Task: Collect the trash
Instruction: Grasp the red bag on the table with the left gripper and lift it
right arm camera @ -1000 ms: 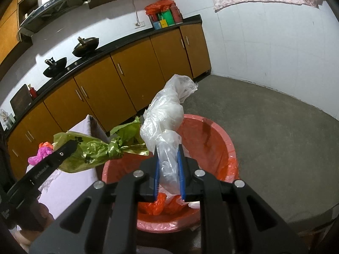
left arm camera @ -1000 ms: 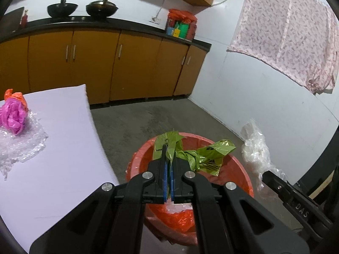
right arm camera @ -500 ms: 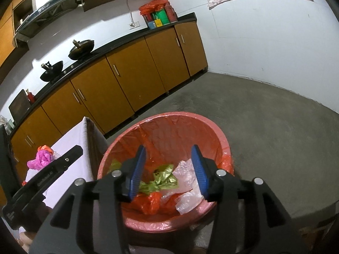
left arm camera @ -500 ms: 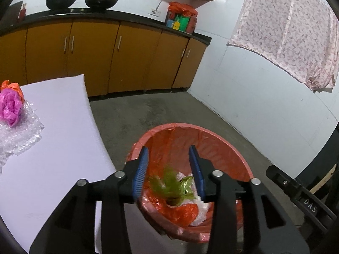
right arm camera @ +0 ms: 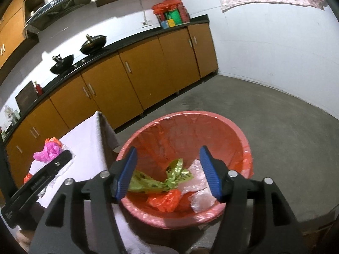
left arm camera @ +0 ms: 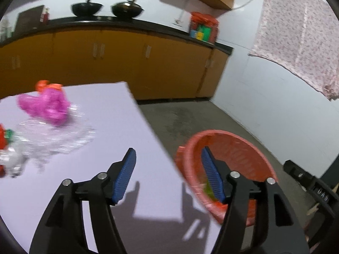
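Kitchen setting: orange-brown cabinets point(right arm camera: 148, 78) under a black worktop run along a white wall, with two dark woks point(right arm camera: 93, 42) on the worktop and a grey concrete floor point(right arm camera: 275, 127). A white table point(left arm camera: 110, 139) stands in the foreground, and a red bin point(right arm camera: 243, 139) with a red liner sits on the floor just beside the table's edge.

Trash on the table: a crumpled pink plastic bag point(left arm camera: 45, 105), glossy and bunched, with an orange scrap point(left arm camera: 42, 84) touching its far side. It rests on a sheet of clear bubble wrap point(left arm camera: 55, 135) spread flat (this view is motion-blurred, so finer detail cannot be read). The pink bag's long axis runs roughly across the left wrist view, left to right. Further red and clear scraps show at that view's left margin; they cannot be identified.

Bin contents, from the right wrist view: a twisted green wrapper point(right arm camera: 161, 180) lying lengthwise across the bottom, pointing from the table side toward the centre; an orange-red plastic bag point(right arm camera: 167, 199) touching it on the near side; crumpled clear plastic point(right arm camera: 199, 192) beside both.

Left tongs point(left arm camera: 168, 175): jaws opening, nothing between them, positioned over the table's edge with one finger in front of the bin. Right tongs point(right arm camera: 168, 172): jaws opening, nothing gripped, above the bin's mouth with the contents visible below the gap.
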The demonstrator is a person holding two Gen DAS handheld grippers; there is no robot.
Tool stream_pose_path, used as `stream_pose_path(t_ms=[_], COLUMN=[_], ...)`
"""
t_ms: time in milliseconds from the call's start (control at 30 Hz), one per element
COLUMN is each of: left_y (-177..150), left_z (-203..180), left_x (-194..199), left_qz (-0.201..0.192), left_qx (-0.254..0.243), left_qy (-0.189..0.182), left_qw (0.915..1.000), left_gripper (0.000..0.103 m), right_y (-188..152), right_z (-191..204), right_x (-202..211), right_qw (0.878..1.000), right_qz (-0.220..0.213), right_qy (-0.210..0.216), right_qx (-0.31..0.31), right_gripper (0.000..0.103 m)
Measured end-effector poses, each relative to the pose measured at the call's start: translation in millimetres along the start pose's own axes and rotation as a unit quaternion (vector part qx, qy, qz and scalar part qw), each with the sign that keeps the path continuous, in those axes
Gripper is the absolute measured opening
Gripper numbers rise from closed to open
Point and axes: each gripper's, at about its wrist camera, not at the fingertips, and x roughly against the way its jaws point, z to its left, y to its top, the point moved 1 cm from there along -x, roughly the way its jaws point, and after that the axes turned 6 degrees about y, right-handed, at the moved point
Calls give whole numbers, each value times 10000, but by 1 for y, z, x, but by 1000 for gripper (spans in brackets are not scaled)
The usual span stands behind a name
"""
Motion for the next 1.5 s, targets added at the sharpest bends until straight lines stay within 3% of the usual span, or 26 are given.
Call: stream_pose_path(t_ms=[200, 367, 533, 633, 867, 1100, 1300, 1500], left_y=[-2, -7, -11, -13, -13, -16, -19, -20], left_z=[69, 151, 216, 233, 234, 244, 250, 250], left_x=[33, 62, 72, 68, 47, 32, 27, 41], left_qz=[-294, -443, -325, -212, 80, 308, 424, 195], left_qx=[198, 489, 1002, 1051, 907, 1008, 1067, 1037], left_qy=[854, 1956, 2551, 2598, 2434, 2417, 2273, 2210], left_qw=[9957, 9785, 9612, 9597, 9657, 9646, 9670, 9696], left_gripper=[76, 76, 76, 76, 72, 69, 52, 34], right_y=[-5, -14, -23, -28, -37, -40, -46, -50], right_z=[32, 64, 93, 110, 139, 153, 165, 179], right_x=[-6, -11, -18, -20, -24, -29, -34, -39], right_qw=[9993, 9975, 9949, 9931, 9892, 9862, 9836, 9807], right_qz=[120, 253, 400, 469, 605, 703, 784, 851], right_qy=[281, 494, 688, 772, 858, 897, 962, 1075], right_qx=[209, 447, 617, 753, 1027, 1203, 1309, 1396], right_gripper=[64, 65, 65, 65, 65, 65, 65, 65])
